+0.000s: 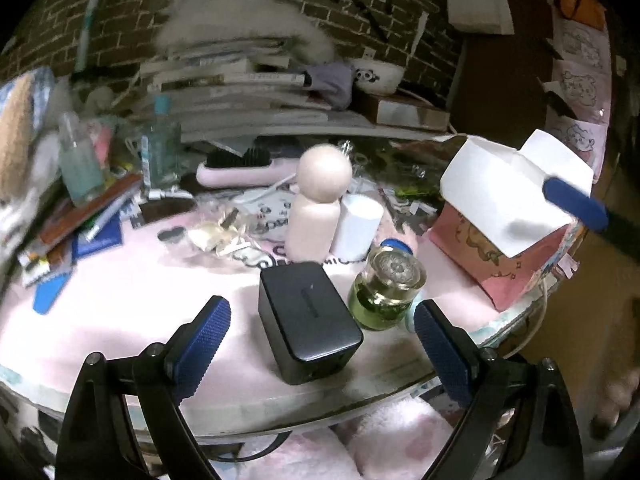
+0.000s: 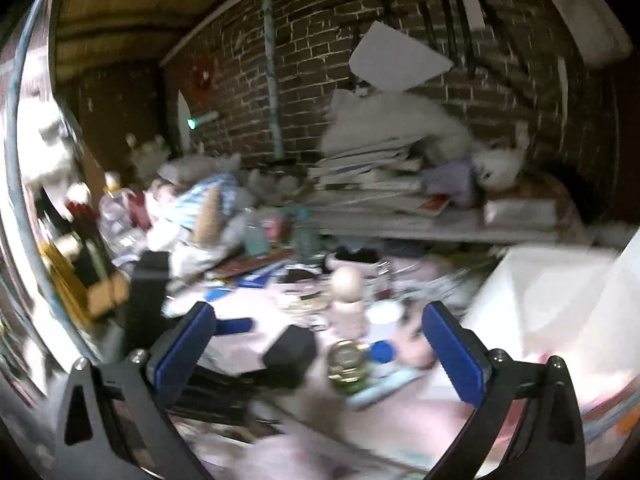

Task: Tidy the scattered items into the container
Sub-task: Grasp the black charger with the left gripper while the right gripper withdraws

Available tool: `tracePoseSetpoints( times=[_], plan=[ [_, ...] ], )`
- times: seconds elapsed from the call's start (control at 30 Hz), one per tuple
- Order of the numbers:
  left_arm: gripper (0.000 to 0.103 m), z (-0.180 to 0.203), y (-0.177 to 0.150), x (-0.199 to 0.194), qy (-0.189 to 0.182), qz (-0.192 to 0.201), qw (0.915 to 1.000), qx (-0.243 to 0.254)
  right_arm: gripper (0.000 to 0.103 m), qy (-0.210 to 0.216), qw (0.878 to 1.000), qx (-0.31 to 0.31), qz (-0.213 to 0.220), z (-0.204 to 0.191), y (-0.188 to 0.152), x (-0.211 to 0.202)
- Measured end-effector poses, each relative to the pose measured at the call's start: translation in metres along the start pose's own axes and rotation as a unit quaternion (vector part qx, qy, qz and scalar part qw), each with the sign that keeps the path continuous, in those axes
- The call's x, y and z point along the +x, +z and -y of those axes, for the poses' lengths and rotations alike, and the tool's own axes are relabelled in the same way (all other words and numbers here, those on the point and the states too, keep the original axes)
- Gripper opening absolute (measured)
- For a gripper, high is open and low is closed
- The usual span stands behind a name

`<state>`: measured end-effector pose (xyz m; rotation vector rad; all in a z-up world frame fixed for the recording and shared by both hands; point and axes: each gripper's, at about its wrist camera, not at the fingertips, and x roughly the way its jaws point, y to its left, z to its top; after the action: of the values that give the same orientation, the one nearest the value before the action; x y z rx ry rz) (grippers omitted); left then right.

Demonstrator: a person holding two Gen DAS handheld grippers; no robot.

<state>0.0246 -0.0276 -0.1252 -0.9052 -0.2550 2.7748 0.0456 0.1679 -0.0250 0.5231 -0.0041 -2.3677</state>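
The left gripper (image 1: 322, 322) is being held with its jaws wide and nothing pressed between the pads; the black charger block (image 1: 308, 322) is being framed in the gap, just in front of the fingertips but untouched. The right gripper (image 2: 316, 344) is likewise being carried spread as wide as it goes, empty, with its view heavily smeared by motion.

Just beside the charger, to its right, a green glass jar (image 1: 386, 294) is being seen standing upright on the pink mat (image 1: 132, 300). Behind the two, a pale wooden peg doll (image 1: 316, 204) and a white cylinder (image 1: 358, 226) are standing close together. The pink paper box (image 1: 516, 216), its white flaps open, is being seen at the right edge of the table, well apart from the charger; it is being taken as the container.

Trouble is probably being risked in three ways. The jar could be clipped by the right-hand finger if the jaws are closed off-centre on the charger. The smooth charger could be squeezed out of a shallow pinch. The peg doll, tall and narrow, could be toppled by anything swept past it toward the box.
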Motion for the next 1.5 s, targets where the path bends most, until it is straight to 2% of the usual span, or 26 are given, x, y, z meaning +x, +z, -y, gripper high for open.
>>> tracePoseSetpoints(
  times=[0.1, 0.17, 0.2, 0.33, 0.47, 0.53, 0.67, 0.8, 0.9, 1.07, 1.27, 1.5],
  plan=[
    [0.082, -0.002, -0.004, 0.007, 0.006, -0.004, 1.0, -0.007, 0.103, 0.009, 1.0, 0.029, -0.002, -0.002, -0.016, 0.006],
    [0.059, -0.004, -0.006, 0.014, 0.013, -0.014, 0.9998, -0.007, 0.103, 0.014, 0.999, 0.044, -0.007, -0.001, -0.026, 0.009],
    [0.056, -0.005, -0.007, 0.018, 0.013, -0.023, 0.9996, -0.008, 0.103, 0.016, 0.999, 0.048, -0.01, 0.0, -0.028, 0.01],
    [0.053, -0.008, -0.01, 0.022, 0.002, -0.027, 0.9995, -0.019, 0.103, 0.016, 0.998, 0.063, -0.017, 0.003, -0.039, 0.014],
    [0.045, -0.007, -0.008, 0.021, 0.017, -0.022, 0.9995, -0.013, 0.103, -0.011, 0.998, 0.062, -0.026, 0.003, -0.052, 0.024],
    [0.042, -0.009, -0.007, 0.02, 0.022, -0.022, 0.9995, -0.008, 0.103, -0.002, 0.997, 0.073, -0.04, 0.005, -0.058, 0.031],
    [0.044, -0.013, -0.006, 0.02, 0.027, -0.022, 0.9994, -0.005, 0.103, 0.01, 0.995, 0.084, -0.049, 0.008, -0.061, 0.035],
    [0.044, -0.008, -0.006, 0.029, 0.059, -0.024, 0.998, 0.008, 0.103, 0.01, 0.995, 0.084, -0.05, 0.008, -0.061, 0.036],
    [0.039, -0.001, -0.007, 0.033, 0.081, -0.018, 0.996, 0.034, 0.103, 0.008, 0.995, 0.086, -0.052, 0.01, -0.062, 0.036],
    [0.037, 0.005, -0.007, 0.035, 0.1, -0.018, 0.9936, 0.049, 0.103, 0.002, 0.994, 0.092, -0.054, 0.014, -0.065, 0.039],
    [0.037, 0.004, 0.0, 0.031, 0.106, -0.033, 0.9918, 0.063, 0.103, -0.013, 0.993, 0.099, -0.056, 0.018, -0.069, 0.044],
    [0.037, 0.003, 0.024, 0.02, 0.1, -0.027, 0.9913, 0.081, 0.103, -0.037, 0.992, 0.107, -0.058, 0.026, -0.071, 0.053]
  ],
)
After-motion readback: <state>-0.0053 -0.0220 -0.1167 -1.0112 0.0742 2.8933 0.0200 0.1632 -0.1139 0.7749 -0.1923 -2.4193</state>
